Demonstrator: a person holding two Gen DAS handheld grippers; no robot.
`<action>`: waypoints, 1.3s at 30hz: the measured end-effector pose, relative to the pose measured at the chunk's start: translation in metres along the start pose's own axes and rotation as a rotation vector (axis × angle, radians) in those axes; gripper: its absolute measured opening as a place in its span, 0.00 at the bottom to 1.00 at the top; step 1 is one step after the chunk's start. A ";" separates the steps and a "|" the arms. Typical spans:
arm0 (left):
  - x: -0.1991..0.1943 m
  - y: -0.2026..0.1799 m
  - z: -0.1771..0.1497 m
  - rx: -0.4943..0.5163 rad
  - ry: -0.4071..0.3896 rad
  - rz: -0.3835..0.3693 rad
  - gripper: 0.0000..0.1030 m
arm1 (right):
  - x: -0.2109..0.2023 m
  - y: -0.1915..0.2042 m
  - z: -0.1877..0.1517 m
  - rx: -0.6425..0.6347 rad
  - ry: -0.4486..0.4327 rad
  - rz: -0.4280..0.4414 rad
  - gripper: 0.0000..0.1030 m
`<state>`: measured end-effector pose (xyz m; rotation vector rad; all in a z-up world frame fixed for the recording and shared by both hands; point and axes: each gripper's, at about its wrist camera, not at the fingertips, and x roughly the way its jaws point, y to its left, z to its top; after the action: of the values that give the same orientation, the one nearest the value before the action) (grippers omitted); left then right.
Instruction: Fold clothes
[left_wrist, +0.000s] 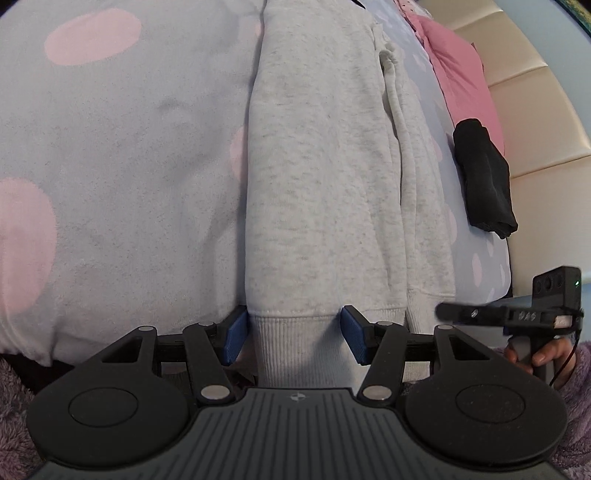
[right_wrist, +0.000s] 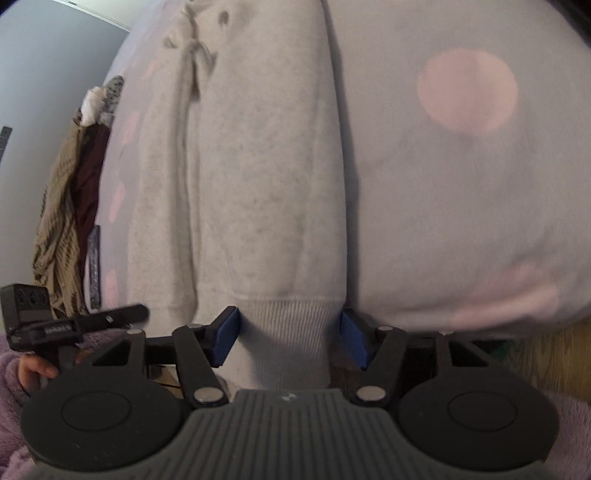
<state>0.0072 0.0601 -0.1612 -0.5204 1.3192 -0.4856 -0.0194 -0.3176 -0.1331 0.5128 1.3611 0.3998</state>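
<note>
Both grippers, left (left_wrist: 293, 334) and right (right_wrist: 290, 338), jaws open and straddling ribbed cuffs of the pale grey fleece sweatpants (left_wrist: 317, 177) on the pink-spotted bedspread (left_wrist: 122, 155), likely lining up to pinch for the fold.

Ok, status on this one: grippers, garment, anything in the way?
Left gripper and right gripper open, each straddling a ribbed cuff. Grey sweatpants flat on spotted bedding. Black bundle lies clear.

A big pale bedspread (left_wrist: 129, 166) with pink dots covers the bed. A pink pillow (left_wrist: 461, 74) lies by a cream padded headboard (left_wrist: 535, 103). A blue-grey wall (right_wrist: 44, 74) stands behind.
</note>
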 end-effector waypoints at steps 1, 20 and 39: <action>0.002 0.001 0.001 -0.005 0.002 -0.002 0.54 | 0.003 -0.001 -0.001 -0.005 0.002 0.001 0.62; -0.024 -0.009 0.005 0.079 -0.006 -0.099 0.19 | -0.020 0.010 0.018 -0.011 -0.011 0.221 0.22; -0.040 0.008 0.128 -0.200 -0.261 -0.283 0.18 | -0.036 0.012 0.137 0.206 -0.304 0.377 0.20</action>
<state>0.1262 0.1013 -0.1133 -0.9146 1.0522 -0.5010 0.1093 -0.3434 -0.0797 0.9680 1.0141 0.4675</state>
